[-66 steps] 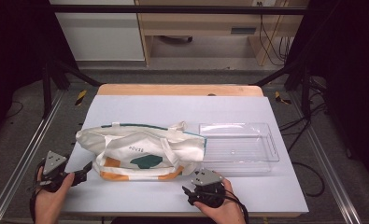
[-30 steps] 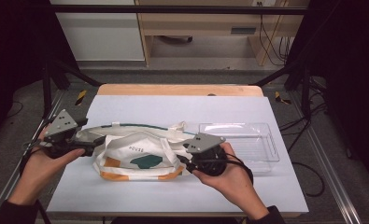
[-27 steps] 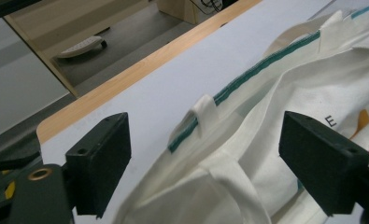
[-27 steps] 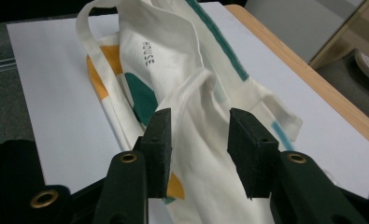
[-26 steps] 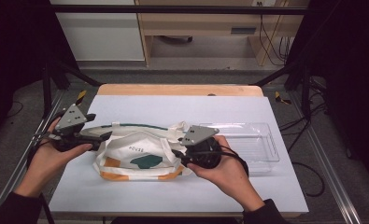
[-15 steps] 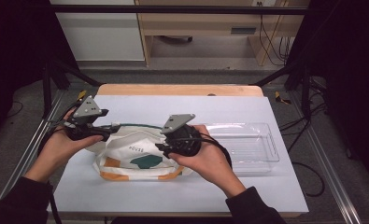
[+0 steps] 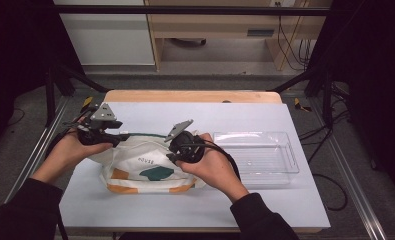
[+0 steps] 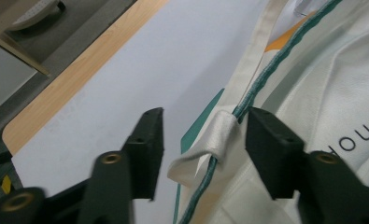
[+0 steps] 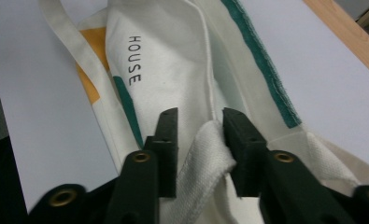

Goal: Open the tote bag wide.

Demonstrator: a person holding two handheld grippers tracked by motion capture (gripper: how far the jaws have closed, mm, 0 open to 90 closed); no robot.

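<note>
A cream tote bag point(image 7: 145, 167) with green and orange patches and the word HOUSE lies flat on the white table point(image 7: 195, 210), left of centre. My left gripper point(image 7: 119, 138) is at the bag's far left corner. In the left gripper view it point(image 8: 201, 140) is open, with a folded loop of cream strap point(image 8: 210, 140) and a green trim point(image 8: 257, 84) between its jaws. My right gripper point(image 7: 173, 152) is at the bag's upper right edge. Seen in its own view, my right gripper point(image 9: 200, 135) stands narrowly open around a fold of cream fabric point(image 9: 205, 149), which touches one jaw.
A clear plastic tray point(image 7: 255, 134) sits empty on the table to the right of the bag, close to my right hand. The table's wooden far edge point(image 7: 195, 96) runs behind the bag. Dark frame posts and cables stand around the table.
Both grippers have risen from the table's front edge and moved forward and inward to the bag's top edge, the left to its left corner, the right to its right side.
</note>
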